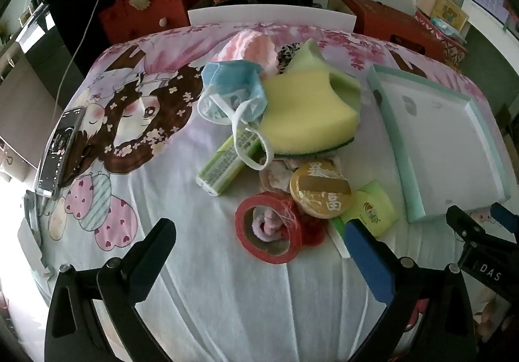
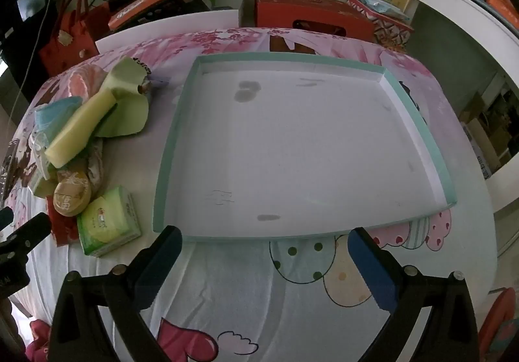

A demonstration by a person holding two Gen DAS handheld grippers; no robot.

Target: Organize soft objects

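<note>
The cartoon-printed bedsheet [image 2: 227,290] carries everything. The shallow white tray with a mint-green rim [image 2: 175,134] holds nothing; sorting appears not yet begun. The yellow foam sponge [image 1: 301,115], blue face mask [image 1: 233,86] and green tissue packet [image 1: 373,209] lie piled beside it. Left gripper [image 1: 259,229] and right gripper [image 2: 264,238] both hover spread apart, empty.

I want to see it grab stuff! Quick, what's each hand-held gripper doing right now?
Left hand-held gripper: open, holding nothing, above the pile.
Right hand-held gripper: open, holding nothing, in front of the tray.
</note>
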